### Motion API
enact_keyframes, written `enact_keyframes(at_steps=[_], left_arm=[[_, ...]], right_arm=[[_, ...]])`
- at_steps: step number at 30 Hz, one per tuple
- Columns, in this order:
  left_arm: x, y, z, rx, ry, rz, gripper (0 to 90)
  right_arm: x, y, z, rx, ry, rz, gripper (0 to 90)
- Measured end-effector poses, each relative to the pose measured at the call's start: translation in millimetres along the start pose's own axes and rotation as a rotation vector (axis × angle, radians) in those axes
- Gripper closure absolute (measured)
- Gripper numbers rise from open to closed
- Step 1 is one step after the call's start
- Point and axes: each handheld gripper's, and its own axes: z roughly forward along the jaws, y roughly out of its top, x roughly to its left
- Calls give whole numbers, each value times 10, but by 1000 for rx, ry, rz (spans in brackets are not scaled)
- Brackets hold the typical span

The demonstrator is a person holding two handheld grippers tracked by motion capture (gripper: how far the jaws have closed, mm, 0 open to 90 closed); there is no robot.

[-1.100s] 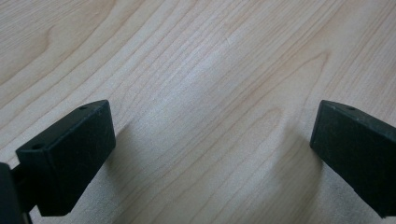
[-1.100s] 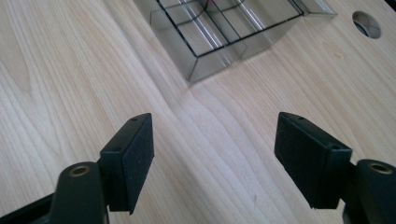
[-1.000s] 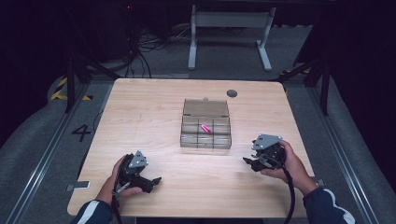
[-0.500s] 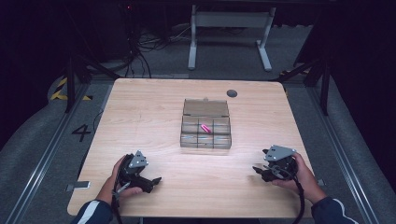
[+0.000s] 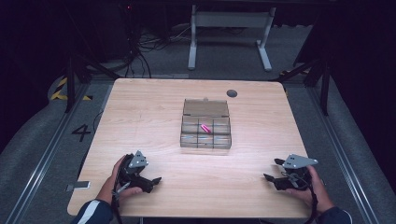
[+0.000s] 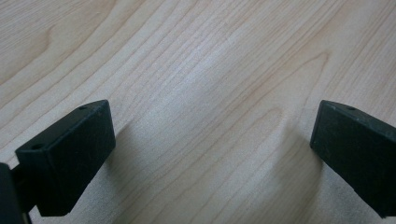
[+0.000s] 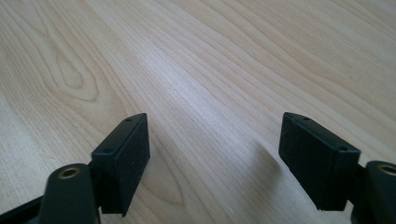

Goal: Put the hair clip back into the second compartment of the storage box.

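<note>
High view first: a pale wooden tabletop stands on a dark grey floor, with a clear plastic compartment box near its middle. The box has a lidded or undivided section at the far side and two rows of small cells at the near side. A small pink item lies tilted in the middle cell of the farther row; what it is cannot be told at this size. A dark round grommet sits in the tabletop near the far edge, beyond the box. The left gripper rests low on the near left part of the tabletop, held by the person's left hand, its fingers pointing right. The right gripper is at the near right corner, held by the right hand, fingers pointing left. Both grippers are well apart from the box. A white metal frame stands on the floor beyond the table.

Left gripper view: the two black fingers stand spread wide over bare wood grain, with nothing between them.

Right gripper view: the black fingers are likewise parted wide above bare wood, grasping nothing, each casting a soft shadow on the tabletop.
</note>
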Motion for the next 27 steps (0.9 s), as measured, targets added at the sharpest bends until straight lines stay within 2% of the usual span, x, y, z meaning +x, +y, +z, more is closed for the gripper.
enact_keyframes(at_steps=[2, 4, 27], left_arm=[[1, 0, 0, 0, -1, 0, 4], [1, 0, 0, 0, -1, 0, 4], [-7, 0, -4, 4, 7, -6, 5]], right_arm=[[-34, -52, -17, -3, -2, 63, 191], [-65, -68, -26, 9, 0, 93, 181], [-61, -67, -19, 13, -19, 108, 148]])
